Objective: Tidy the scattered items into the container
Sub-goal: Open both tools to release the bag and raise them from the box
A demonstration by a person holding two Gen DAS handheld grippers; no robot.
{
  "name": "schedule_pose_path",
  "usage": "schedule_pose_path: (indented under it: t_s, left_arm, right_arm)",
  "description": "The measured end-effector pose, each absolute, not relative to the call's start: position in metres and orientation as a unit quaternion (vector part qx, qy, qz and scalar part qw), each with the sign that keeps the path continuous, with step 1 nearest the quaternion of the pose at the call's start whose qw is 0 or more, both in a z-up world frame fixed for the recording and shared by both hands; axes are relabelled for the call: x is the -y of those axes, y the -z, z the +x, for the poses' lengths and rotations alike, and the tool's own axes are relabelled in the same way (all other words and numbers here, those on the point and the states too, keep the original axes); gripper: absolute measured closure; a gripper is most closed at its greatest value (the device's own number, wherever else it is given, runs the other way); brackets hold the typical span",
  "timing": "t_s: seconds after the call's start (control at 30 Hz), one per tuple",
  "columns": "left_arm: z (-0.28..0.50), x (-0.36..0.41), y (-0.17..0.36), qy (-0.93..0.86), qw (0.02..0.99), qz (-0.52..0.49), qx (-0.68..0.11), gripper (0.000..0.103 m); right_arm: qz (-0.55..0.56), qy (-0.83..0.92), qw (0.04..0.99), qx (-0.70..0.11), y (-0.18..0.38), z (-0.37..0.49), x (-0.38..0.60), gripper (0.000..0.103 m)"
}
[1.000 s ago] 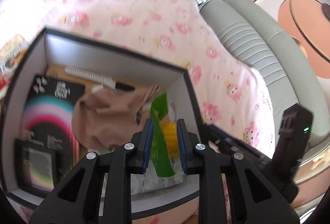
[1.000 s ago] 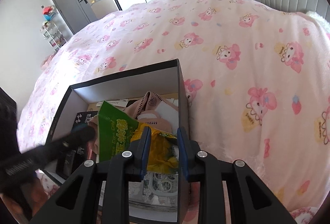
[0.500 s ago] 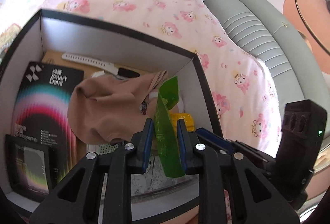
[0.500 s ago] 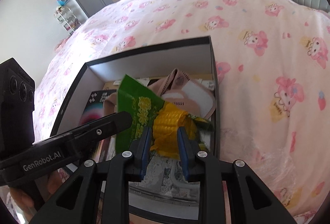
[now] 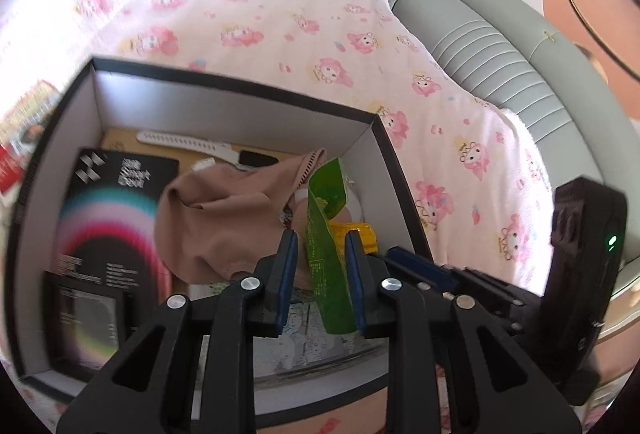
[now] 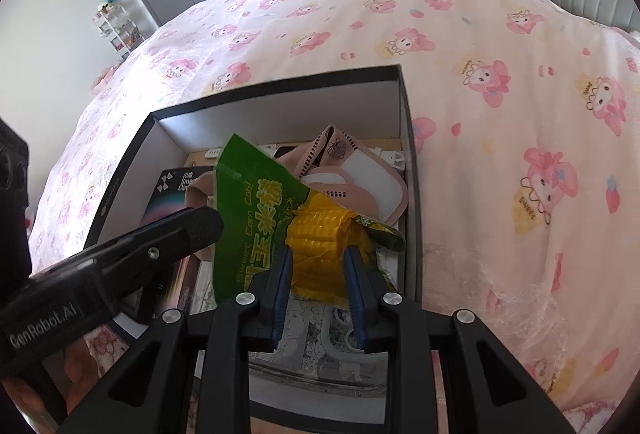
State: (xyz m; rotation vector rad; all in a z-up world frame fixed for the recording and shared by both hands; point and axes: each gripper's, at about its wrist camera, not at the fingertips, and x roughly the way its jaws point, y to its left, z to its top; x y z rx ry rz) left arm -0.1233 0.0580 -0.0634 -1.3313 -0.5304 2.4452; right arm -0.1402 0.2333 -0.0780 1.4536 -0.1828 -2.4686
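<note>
The green-and-yellow sweet-corn snack packet (image 6: 280, 218) is held over the near right corner of the black-rimmed cardboard box (image 6: 280, 106). The right gripper (image 6: 316, 266) is clamped on the packet's yellow end. The left gripper (image 5: 322, 258) brackets the packet's green edge (image 5: 324, 234); contact there cannot be told. Inside the box, a beige fabric garment (image 5: 224, 218) lies beside a black rainbow-printed booklet (image 5: 108, 218). The box rests on a pink cartoon-print bedspread (image 6: 460, 46).
</note>
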Motion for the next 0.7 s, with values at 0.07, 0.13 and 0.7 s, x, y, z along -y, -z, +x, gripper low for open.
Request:
schedule_pose_path:
  t_s: [0.07,0.13,0.7]
  left_arm:
    - [-0.119,-0.059,0.056,-0.860,0.146,-0.457,0.173,0.073]
    - [-0.112,-0.060,0.047,-0.868,0.143,-0.448,0.158,0.072]
    - [-0.049,-0.052,0.007,-0.880,0.159,-0.434,0.106,0.069]
  right_arm:
    - [0.488,0.863,0.124,0.053,0.068,-0.136,-0.231,0.079]
    - [0.473,0.873,0.110,0.037,0.059,-0.129,-0.229,0.077]
    - [0.440,0.893,0.088,0.035,0.016,-0.067,-0.221,0.066]
